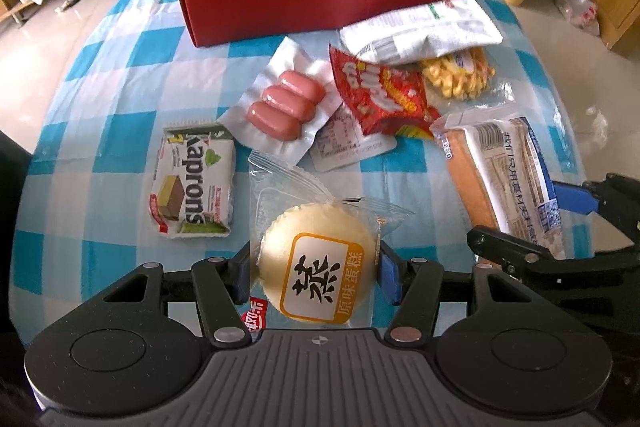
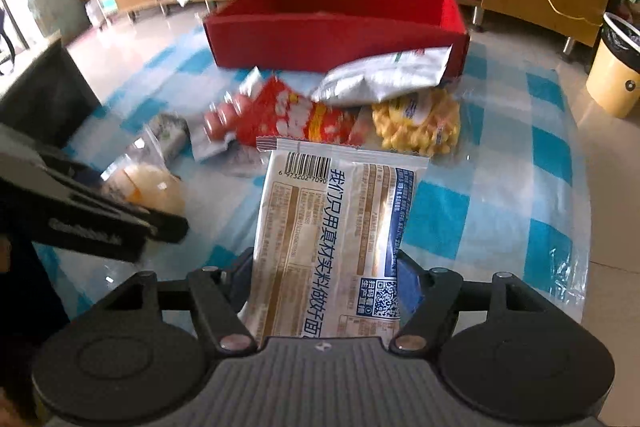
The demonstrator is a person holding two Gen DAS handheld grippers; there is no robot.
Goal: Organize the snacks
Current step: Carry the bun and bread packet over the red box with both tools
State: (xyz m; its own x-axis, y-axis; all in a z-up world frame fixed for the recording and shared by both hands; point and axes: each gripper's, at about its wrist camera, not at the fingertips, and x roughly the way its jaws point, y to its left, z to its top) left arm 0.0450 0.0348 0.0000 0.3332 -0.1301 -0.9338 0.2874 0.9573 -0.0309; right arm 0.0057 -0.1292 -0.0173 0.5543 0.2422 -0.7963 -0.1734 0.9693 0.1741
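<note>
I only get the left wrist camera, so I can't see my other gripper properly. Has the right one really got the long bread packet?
Observer: Yes. In the right wrist view the bread packet sits between the fingers of the right gripper, with a blue pad against its edge.
Operator: Which end sticks out in front?
Observer: The end with the barcode. It points away from the gripper, toward the red box.
</note>
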